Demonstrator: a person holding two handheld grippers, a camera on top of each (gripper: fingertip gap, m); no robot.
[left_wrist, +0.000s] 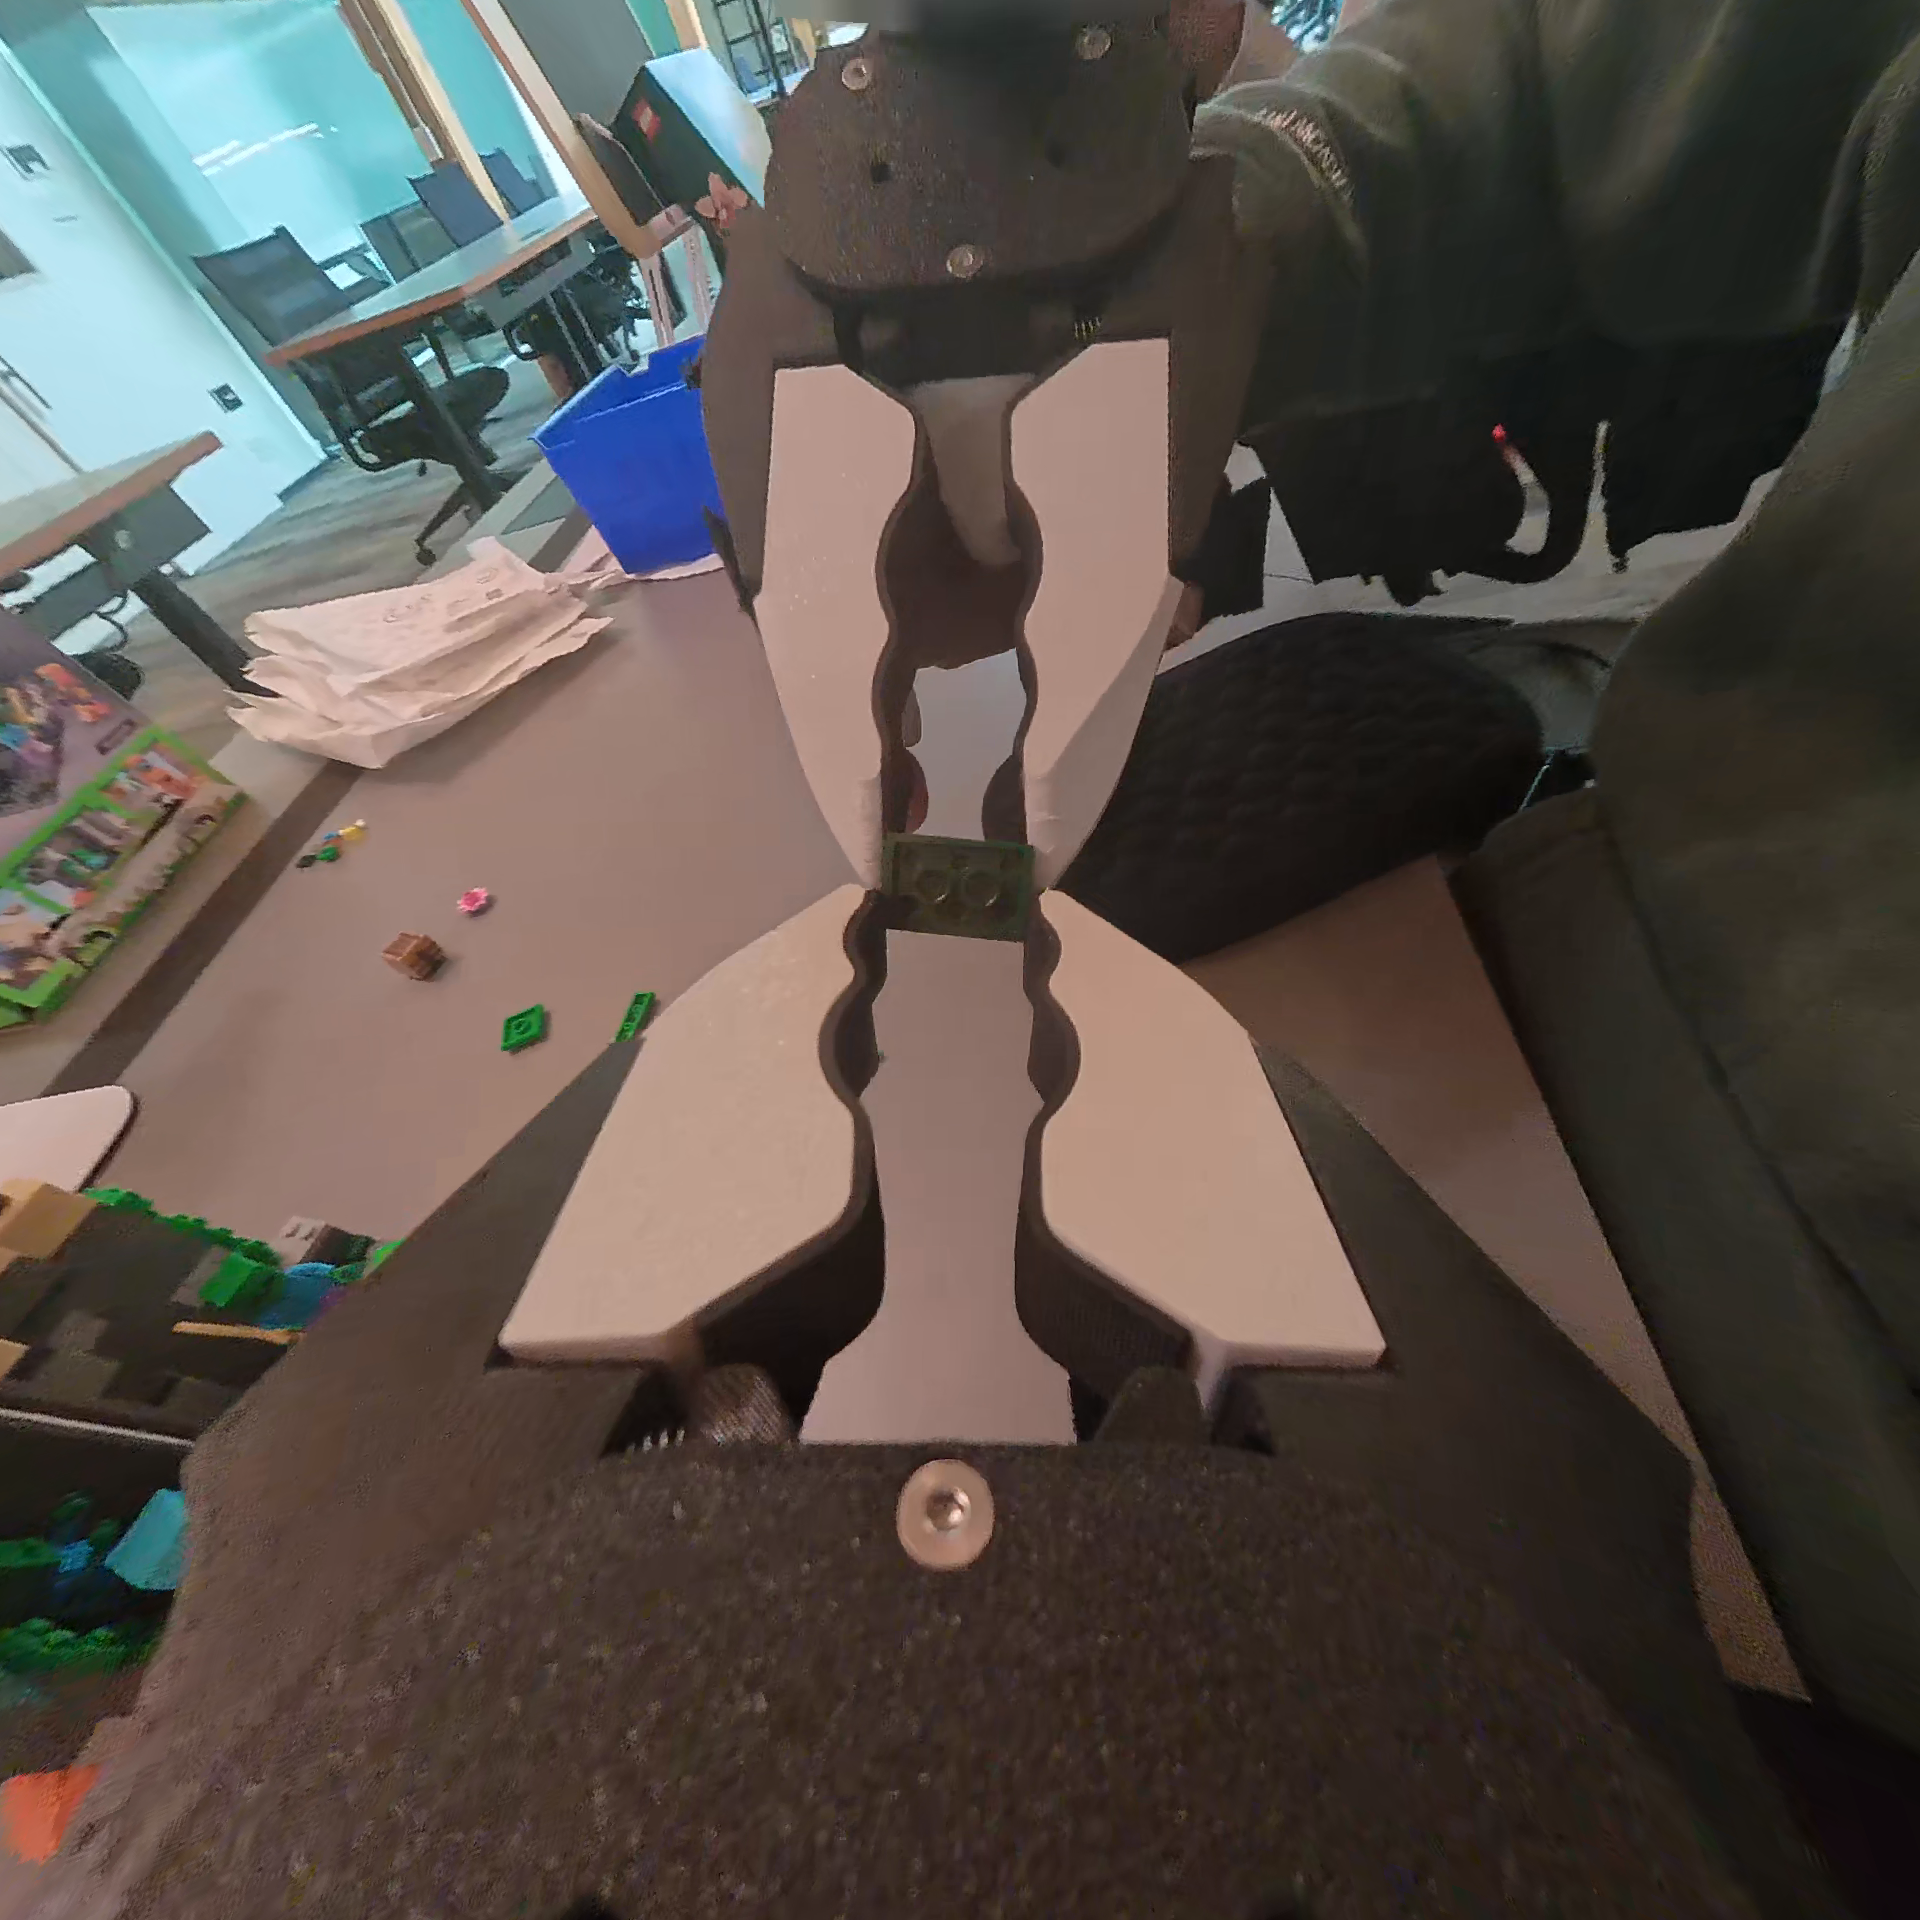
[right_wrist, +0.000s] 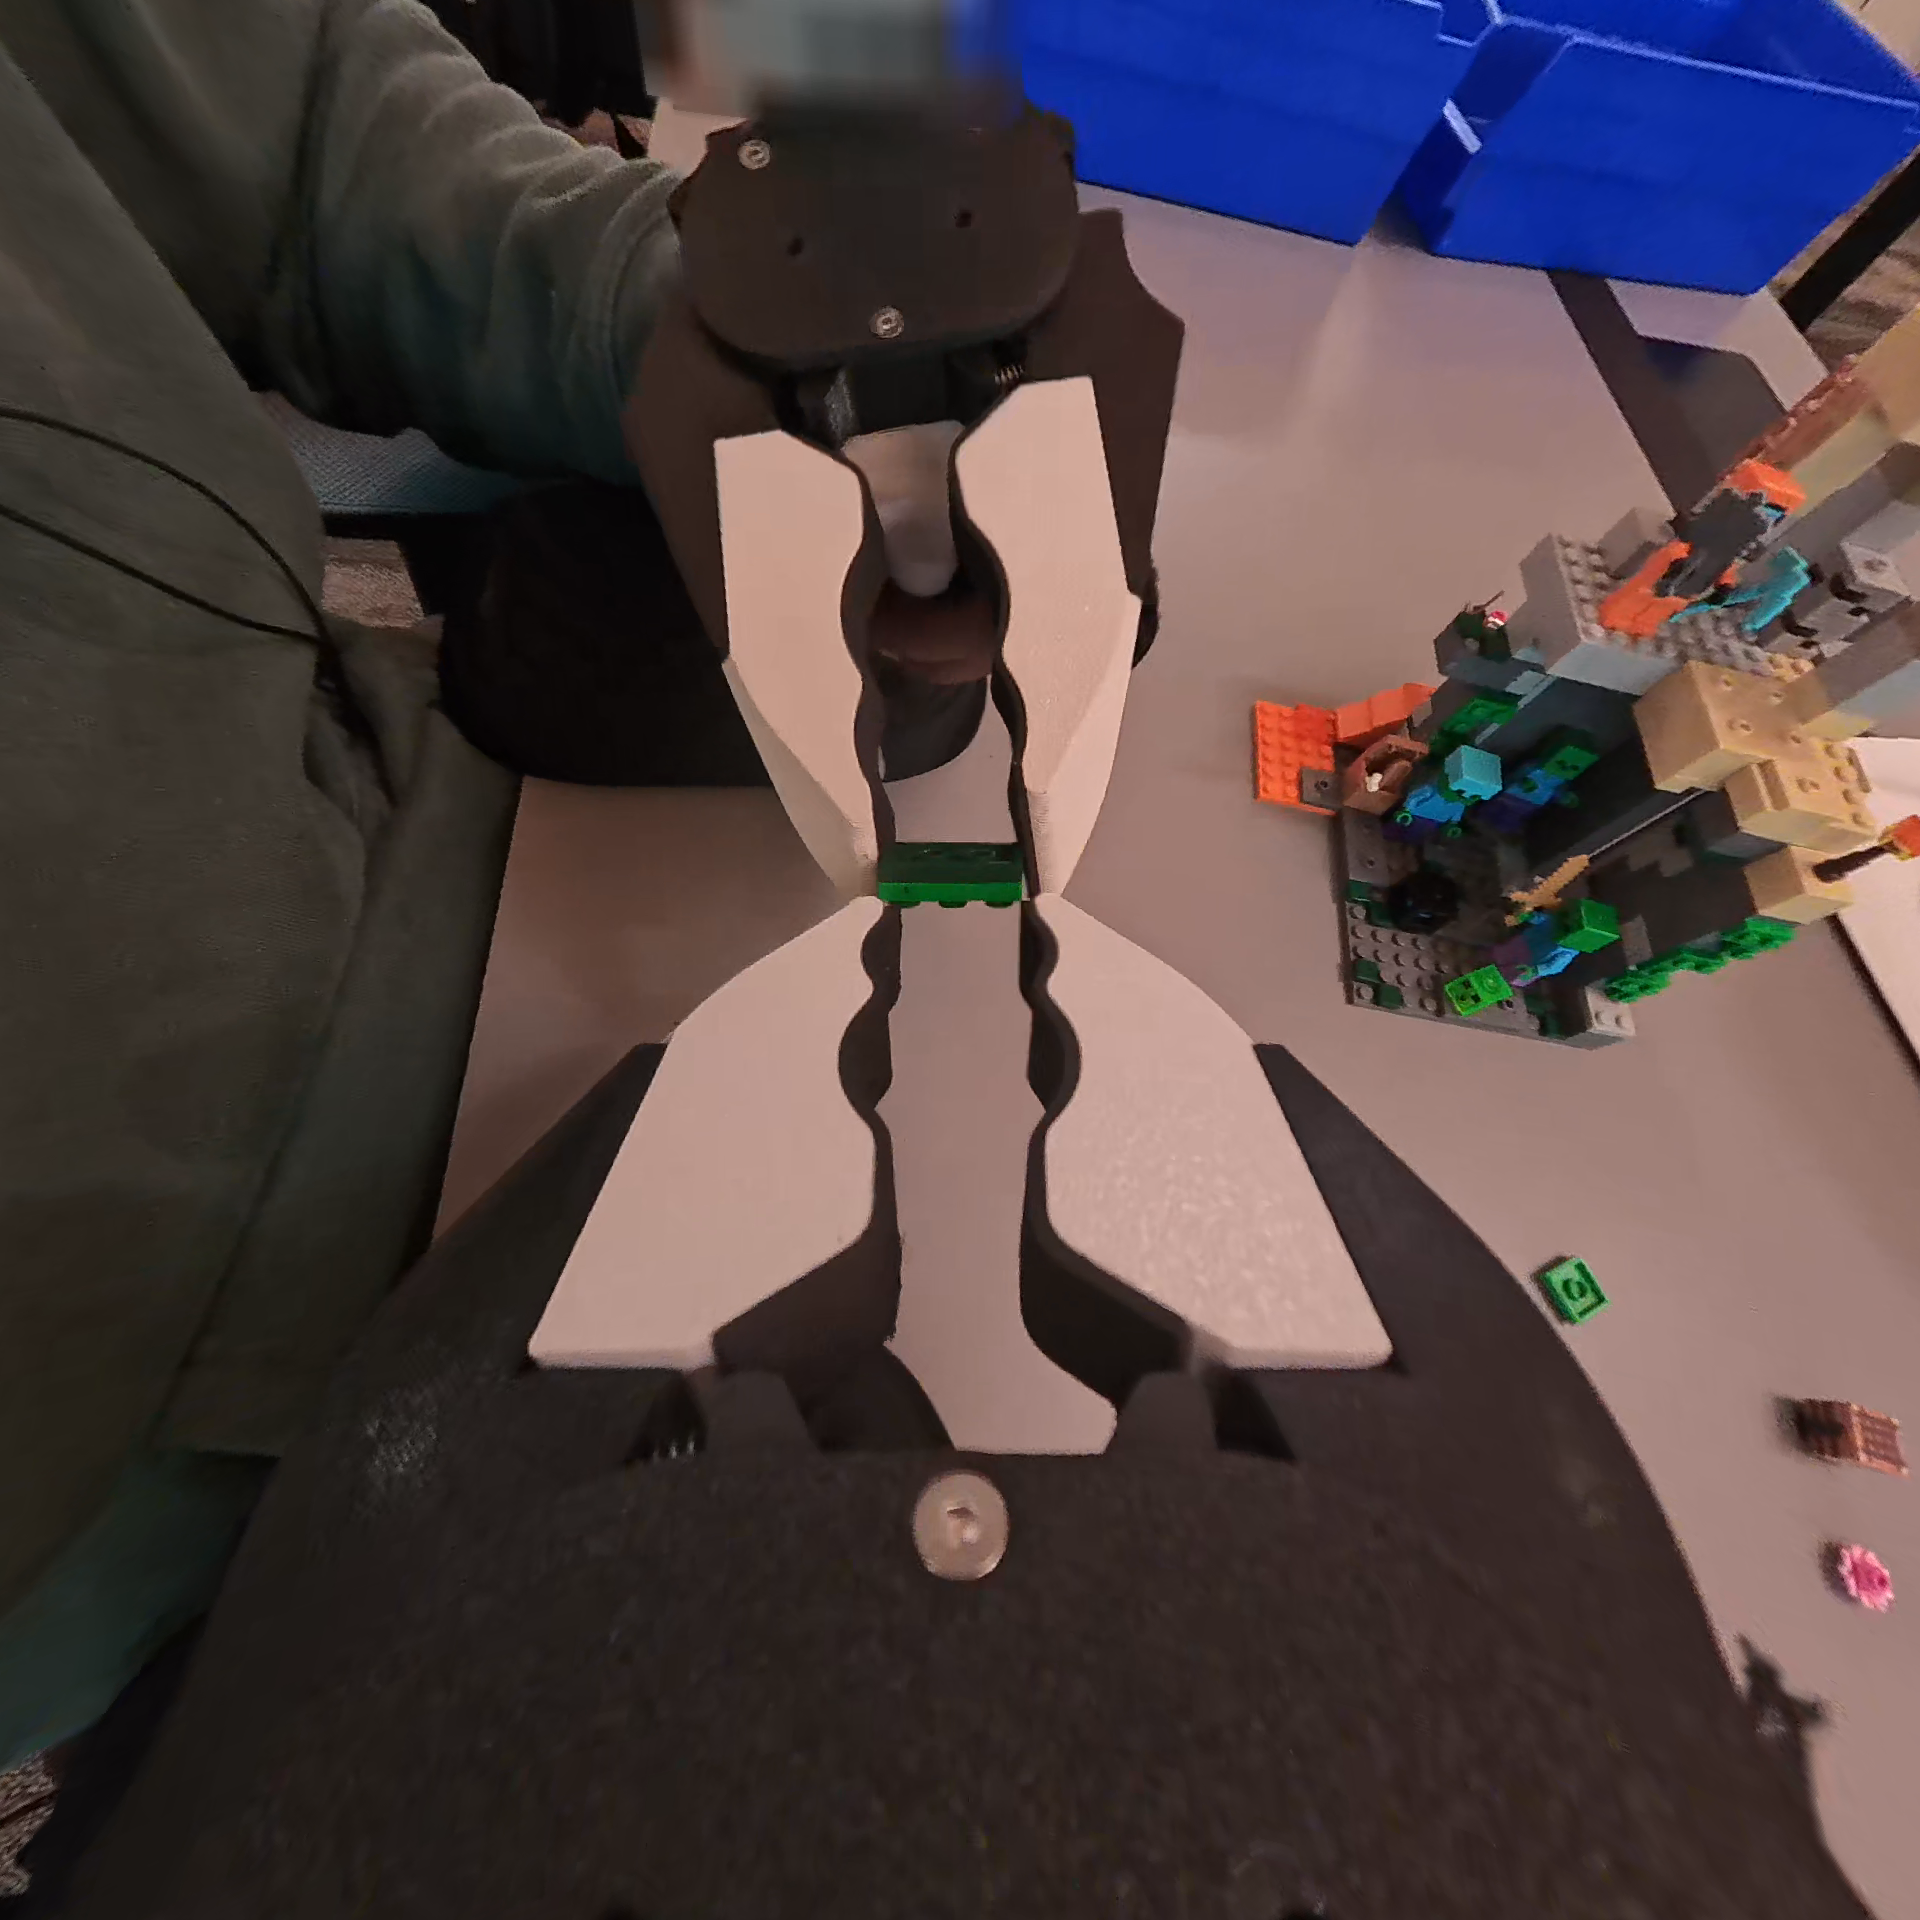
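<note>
My two grippers meet tip to tip above the grey table (left_wrist: 623, 831). In the left wrist view, my left gripper (left_wrist: 956, 920) is closed on a small dark green plate (left_wrist: 958, 886), whose underside faces the camera. The right gripper (left_wrist: 956, 847) comes from above and grips the same spot. In the right wrist view, my right gripper (right_wrist: 951, 920) is closed on a bright green plate (right_wrist: 948, 891). It is pressed against the dark green plate (right_wrist: 948, 860) held by the left gripper (right_wrist: 948, 836). A person's green sleeves (right_wrist: 260, 312) are behind the grippers.
A multicoloured brick build (right_wrist: 1621, 831) stands to the right, with blue bins (right_wrist: 1558, 125) behind it. A loose green tile (right_wrist: 1574, 1290), a brown piece (right_wrist: 1844, 1434) and a pink flower (right_wrist: 1865, 1574) lie on the table. A paper stack (left_wrist: 416, 665) and a toy box (left_wrist: 94, 862) sit at left. Left and right tips are no more than a few centimetres apart. Both grippers' tips are roughly 25 cm from the loose green tile (right_wrist: 1574, 1290). The left camera catches it too, in the left wrist view (left_wrist: 522, 1028).
</note>
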